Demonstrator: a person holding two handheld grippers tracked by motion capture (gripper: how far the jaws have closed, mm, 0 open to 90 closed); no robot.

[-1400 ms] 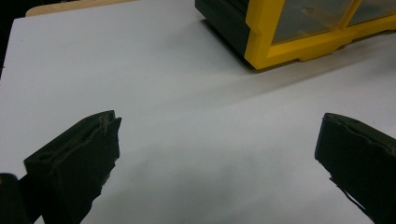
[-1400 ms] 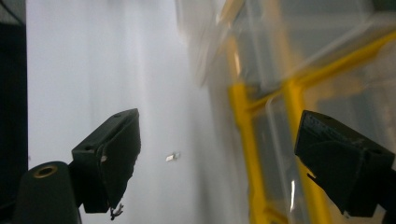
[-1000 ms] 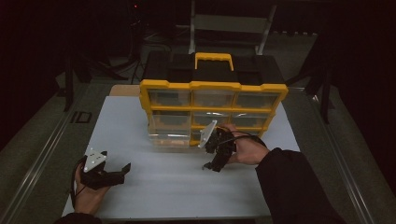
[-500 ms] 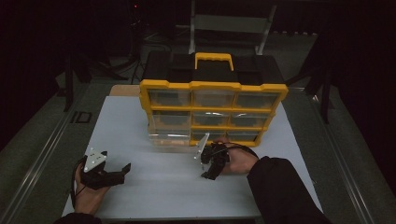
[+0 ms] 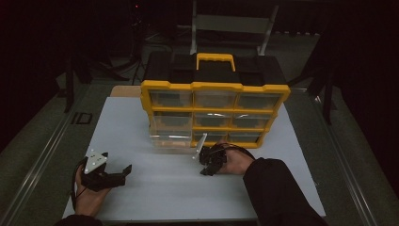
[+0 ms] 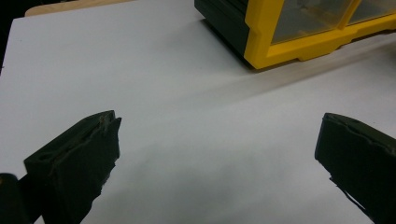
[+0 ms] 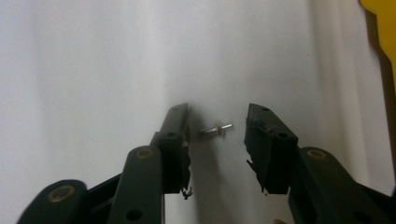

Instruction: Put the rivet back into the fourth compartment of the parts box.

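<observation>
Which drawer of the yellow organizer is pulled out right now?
The bottom-left drawer of the organizer: its clear front juts out over the table, while the other eight sit flush in the frame.

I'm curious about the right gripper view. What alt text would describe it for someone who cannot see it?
A small metal pin lies on a white table between the open black jaws of the right gripper, untouched. A yellow organizer corner shows at upper right.

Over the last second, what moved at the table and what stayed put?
The right gripper drew back from the front of the yellow organizer toward the person and lowered to the white table; its open jaws now straddle a small metal pin lying there. The left gripper stayed resting open at the table's near left, and the pulled-out clear drawer stayed out.
</observation>
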